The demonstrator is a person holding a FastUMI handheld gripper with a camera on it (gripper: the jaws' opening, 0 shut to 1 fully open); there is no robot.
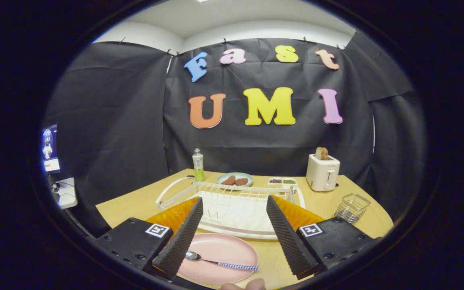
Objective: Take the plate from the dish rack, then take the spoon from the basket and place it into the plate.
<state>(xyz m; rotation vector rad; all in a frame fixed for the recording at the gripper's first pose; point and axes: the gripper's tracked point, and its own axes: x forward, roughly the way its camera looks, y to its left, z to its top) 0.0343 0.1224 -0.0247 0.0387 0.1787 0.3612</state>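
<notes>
I see a staged kitchen corner inside a recording booth: black cloth walls hang behind a wooden table (143,201) carrying a dish rack (232,201), a toaster (322,172) with bread near its far right corner, and a soap bottle (198,165) at its far edge.

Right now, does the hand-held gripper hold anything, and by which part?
Nothing is held. The hand-held gripper is open, its fingers spread apart; the spoon lies free on the pink plate between them.

The camera rides on the gripper (234,206), looking forward and slightly down between its spread-apart fingers. It sits close above the table (135,203), facing the booth's back wall.
</notes>
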